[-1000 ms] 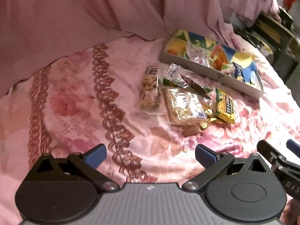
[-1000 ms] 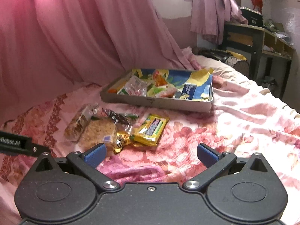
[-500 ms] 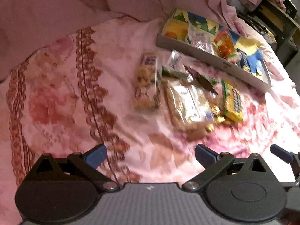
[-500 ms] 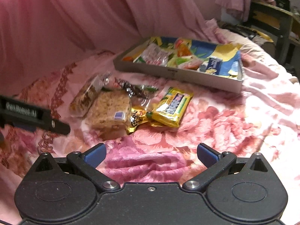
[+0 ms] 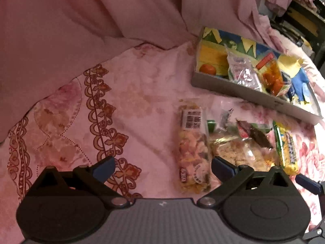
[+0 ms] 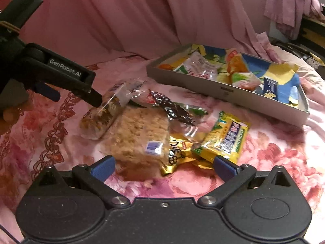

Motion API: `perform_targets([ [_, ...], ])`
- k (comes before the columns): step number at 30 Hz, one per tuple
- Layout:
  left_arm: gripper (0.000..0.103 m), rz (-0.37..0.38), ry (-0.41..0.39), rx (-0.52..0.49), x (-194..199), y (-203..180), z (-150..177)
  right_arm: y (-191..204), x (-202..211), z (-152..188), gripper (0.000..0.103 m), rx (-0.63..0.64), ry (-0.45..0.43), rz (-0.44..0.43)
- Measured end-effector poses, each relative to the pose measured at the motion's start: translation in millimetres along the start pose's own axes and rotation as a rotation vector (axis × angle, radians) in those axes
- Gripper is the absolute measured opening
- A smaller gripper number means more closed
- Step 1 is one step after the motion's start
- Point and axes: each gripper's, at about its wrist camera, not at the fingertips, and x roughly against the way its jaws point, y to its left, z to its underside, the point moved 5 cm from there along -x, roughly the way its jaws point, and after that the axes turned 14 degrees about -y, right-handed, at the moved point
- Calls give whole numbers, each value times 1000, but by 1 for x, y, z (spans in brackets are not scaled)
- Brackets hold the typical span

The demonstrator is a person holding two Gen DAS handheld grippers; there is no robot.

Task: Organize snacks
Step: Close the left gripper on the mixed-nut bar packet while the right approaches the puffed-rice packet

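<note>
Several snack packets lie in a pile on the pink bedspread. A clear nut-mix bar (image 5: 193,154) (image 6: 101,113) lies leftmost, next to a crumbly rice cake packet (image 5: 237,154) (image 6: 140,136). A yellow bar (image 5: 286,150) (image 6: 225,138), a dark wrapper (image 6: 174,107) and a gold wrapper (image 6: 178,158) lie beside them. A grey tray (image 5: 243,89) (image 6: 203,89) behind holds several packets. My left gripper (image 5: 162,166) is open and empty above the nut-mix bar. My right gripper (image 6: 164,166) is open and empty just before the rice cake.
Pink curtains hang behind the bed. A dark wooden shelf (image 5: 300,20) stands at the far right. My left gripper's body (image 6: 61,75) reaches in from the left in the right wrist view. A floral bedspread (image 5: 101,101) covers the bed.
Both grippers have moved forward and down toward the snack pile. The left gripper now hangs over the nut-mix bar. Both stay open.
</note>
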Motion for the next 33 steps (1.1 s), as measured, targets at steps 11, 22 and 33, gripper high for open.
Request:
perform_targets([
  [11, 103, 11, 17, 2, -15, -1, -3, 32, -29, -1, 102, 132, -26, -57],
  [22, 102, 20, 11, -65, -33, -13, 0, 37, -60, -5, 102, 48, -41, -39],
  [33, 93, 66, 29, 44, -39, -2, 3, 38, -55, -1, 90, 55, -60, -30],
])
